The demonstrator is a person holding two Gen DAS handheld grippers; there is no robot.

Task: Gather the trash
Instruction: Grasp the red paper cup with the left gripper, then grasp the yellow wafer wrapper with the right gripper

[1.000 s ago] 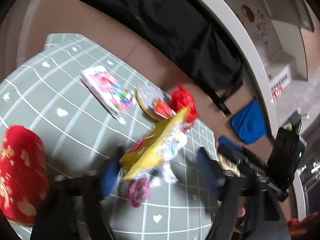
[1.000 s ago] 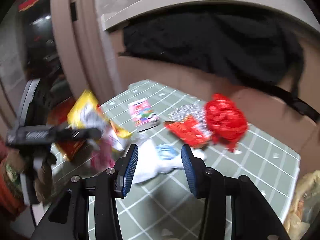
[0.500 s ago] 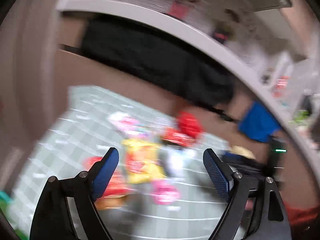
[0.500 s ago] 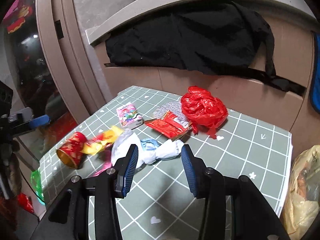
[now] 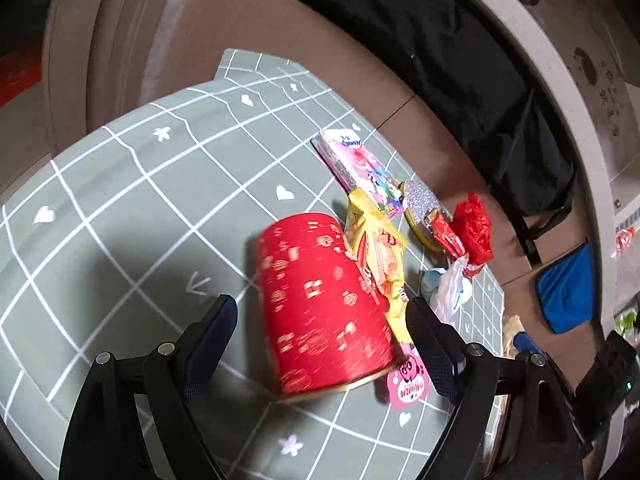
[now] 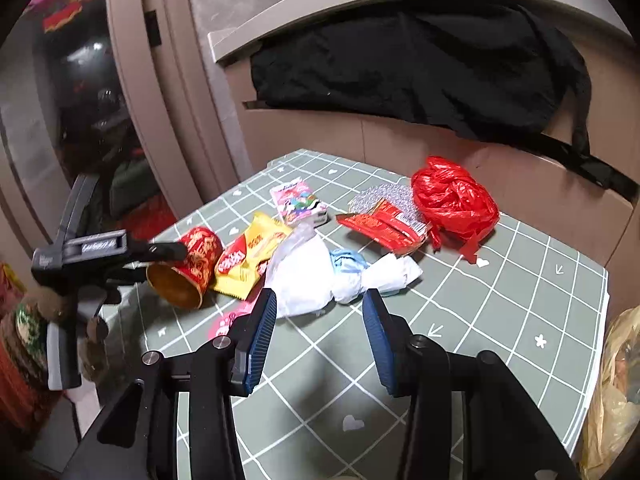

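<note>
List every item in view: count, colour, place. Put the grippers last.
table: one, grey-green with white grid, under all the litter.
paper cup: one, red with gold print, on its side between the left fingers.
yellow wrapper: one, yellow and red, against the cup.
pink box: one, pink and white, far side of the pile.
red packet: one, red, on a silvery sheet.
red bag: one, crumpled, far right of the pile.
white bag: one, white with blue, ahead of the right fingers.
pink sticker: one, by the cup's mouth.
black cloth: one, draped behind the table.
left gripper: open around the cup, jaws just closing slightly.
right gripper: open, empty.
</note>
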